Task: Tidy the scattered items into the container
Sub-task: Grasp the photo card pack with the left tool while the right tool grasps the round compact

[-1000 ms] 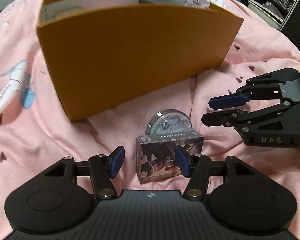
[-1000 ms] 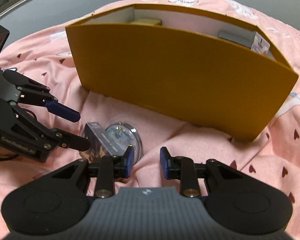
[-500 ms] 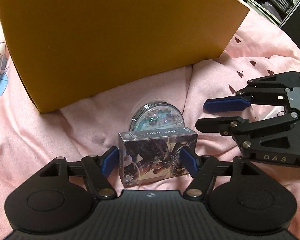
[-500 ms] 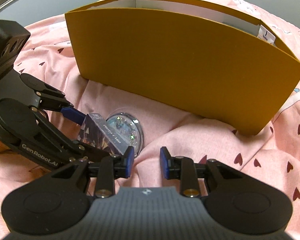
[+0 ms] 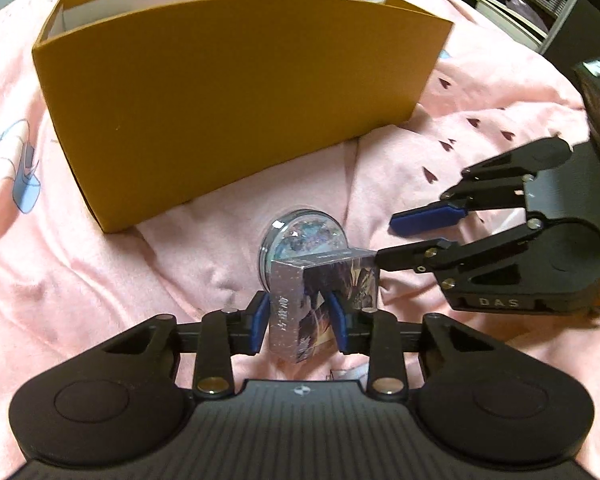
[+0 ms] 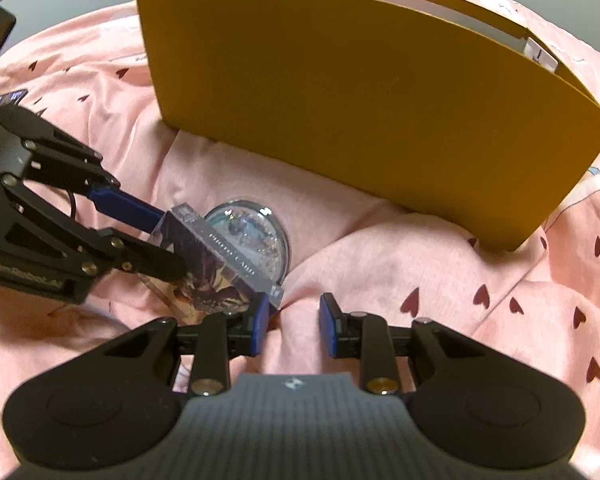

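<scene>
— Where's the card box (image 5: 324,304) sitting?

— In front of the yellow container (image 5: 236,120), just before the round clear case (image 5: 304,236), and right between the left gripper (image 5: 298,322) jaws, which are closing with the blue pads against its sides

— And the right gripper (image 6: 292,322)?

— Nothing between its jaws, a narrow gap; it hangs beside the box

— Textures?

— Glossy printed carton, glittery disc, stiff smooth cardboard walls, soft rumpled pink blanket (image 5: 180,264) with small hearts

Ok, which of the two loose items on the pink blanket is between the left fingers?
The foil-wrapped photo card box, with the left gripper closing on its sides. The round clear glittery case lies untouched behind it.
</scene>
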A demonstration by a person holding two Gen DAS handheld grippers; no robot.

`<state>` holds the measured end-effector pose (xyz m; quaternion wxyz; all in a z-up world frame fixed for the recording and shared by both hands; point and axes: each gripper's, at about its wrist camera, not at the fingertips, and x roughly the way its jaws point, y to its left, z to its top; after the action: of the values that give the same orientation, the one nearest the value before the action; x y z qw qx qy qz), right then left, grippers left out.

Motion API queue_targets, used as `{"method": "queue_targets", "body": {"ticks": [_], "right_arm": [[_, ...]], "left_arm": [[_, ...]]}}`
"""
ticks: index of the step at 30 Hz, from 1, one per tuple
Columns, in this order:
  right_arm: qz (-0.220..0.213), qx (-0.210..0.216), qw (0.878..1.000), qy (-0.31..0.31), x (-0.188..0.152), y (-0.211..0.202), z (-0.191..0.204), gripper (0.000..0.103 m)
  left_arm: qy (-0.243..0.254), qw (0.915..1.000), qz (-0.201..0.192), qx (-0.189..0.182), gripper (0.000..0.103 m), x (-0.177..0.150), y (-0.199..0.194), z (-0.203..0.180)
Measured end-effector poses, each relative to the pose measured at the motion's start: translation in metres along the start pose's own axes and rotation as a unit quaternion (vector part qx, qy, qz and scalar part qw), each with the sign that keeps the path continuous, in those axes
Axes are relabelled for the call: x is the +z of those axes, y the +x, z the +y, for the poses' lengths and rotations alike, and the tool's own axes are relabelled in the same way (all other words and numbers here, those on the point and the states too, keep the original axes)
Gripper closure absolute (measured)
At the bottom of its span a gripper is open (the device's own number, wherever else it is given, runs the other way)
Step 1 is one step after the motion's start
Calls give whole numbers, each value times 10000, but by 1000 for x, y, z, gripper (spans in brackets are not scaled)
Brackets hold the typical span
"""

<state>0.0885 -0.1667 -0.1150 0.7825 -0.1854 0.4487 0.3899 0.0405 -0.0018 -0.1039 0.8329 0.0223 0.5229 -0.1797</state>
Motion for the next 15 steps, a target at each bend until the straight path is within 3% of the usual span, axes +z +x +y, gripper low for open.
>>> {"method": "queue_targets", "body": {"ticks": [11, 15], "right_arm": [[196, 19, 9997, -107, -5, 2, 5, 74], [236, 57, 9997, -37, -8, 1, 3, 77]], "left_arm": [[1088, 9936, -19, -302, 66, 0, -12, -31], [1162, 9922, 47, -451, 66, 4, -6, -36]]}}
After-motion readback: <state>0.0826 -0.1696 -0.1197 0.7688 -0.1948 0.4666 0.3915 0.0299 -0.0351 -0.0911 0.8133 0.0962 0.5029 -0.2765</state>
